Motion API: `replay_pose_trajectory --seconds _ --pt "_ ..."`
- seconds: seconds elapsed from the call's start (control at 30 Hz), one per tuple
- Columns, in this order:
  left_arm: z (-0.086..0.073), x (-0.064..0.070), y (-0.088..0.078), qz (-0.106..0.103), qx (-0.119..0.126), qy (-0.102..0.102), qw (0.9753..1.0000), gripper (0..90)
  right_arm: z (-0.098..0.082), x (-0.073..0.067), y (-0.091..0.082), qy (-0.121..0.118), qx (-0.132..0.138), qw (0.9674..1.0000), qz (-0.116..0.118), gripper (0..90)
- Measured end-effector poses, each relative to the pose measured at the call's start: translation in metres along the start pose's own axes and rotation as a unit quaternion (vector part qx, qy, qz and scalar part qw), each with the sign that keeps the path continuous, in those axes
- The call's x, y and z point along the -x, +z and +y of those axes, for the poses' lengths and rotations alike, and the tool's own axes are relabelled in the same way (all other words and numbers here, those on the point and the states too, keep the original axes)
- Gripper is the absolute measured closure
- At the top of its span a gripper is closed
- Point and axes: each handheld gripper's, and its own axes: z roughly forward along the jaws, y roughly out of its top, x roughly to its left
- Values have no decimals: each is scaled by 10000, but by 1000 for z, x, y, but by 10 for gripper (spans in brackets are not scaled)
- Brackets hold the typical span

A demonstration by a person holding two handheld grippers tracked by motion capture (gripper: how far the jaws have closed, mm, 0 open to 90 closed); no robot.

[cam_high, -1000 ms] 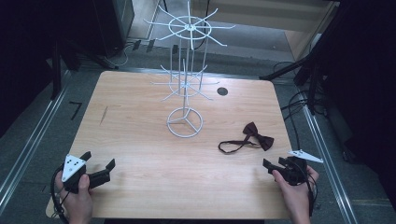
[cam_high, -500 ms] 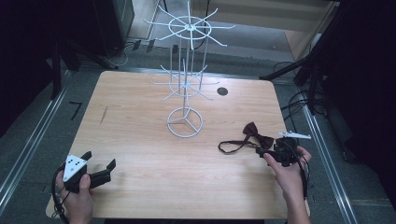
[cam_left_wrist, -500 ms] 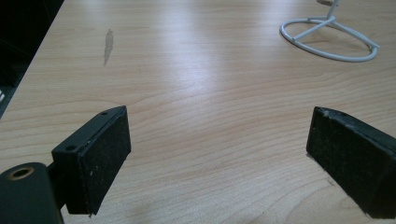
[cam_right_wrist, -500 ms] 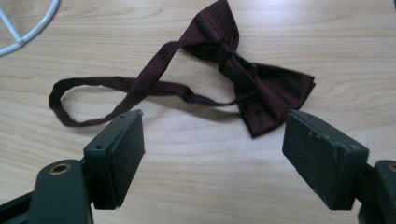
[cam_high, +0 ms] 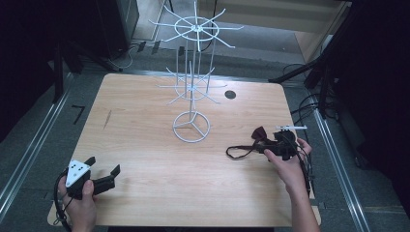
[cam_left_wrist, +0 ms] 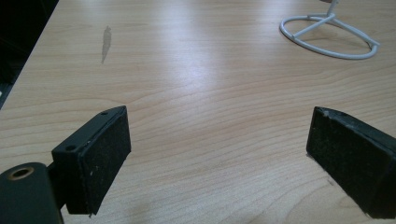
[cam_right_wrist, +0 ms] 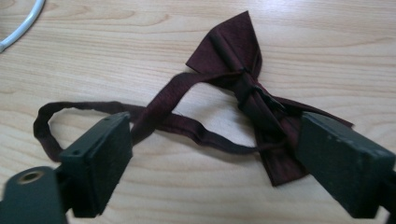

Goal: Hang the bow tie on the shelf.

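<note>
The dark maroon fabric bow tie (cam_right_wrist: 247,88) with its thin neck strap (cam_right_wrist: 93,114) lies flat on the pale wood-grain surface (cam_high: 145,145), at its right side, right of the white wire display stand (cam_high: 192,126) with its ring base and hooked arms. Expect it to be very light, soft and limp: the wings will fold and the strap will dangle wherever you lift it, and the woven cloth should not slip much against the padded jaws. The firmest part looks to be the knot at the centre, where the band wraps around; take it there and both wings hang evenly, whereas a pinch on the strap loop would likely leave the bow swinging. Your right gripper (cam_right_wrist: 210,163) is down over the tie with its jaws wide apart and nothing between them clamped; one jaw sits by the strap, the other by the near wing, the knot between them. Your left gripper (cam_high: 99,174) rests near the front left corner, jaws spread wide, holding nothing.
</note>
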Motion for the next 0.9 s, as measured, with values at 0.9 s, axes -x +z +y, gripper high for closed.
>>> replay_pose_trajectory --seconds 0.9 --pt "0 1 1 2 -24 13 10000 70 -4 6 43 87 -17 10000 -42 16"
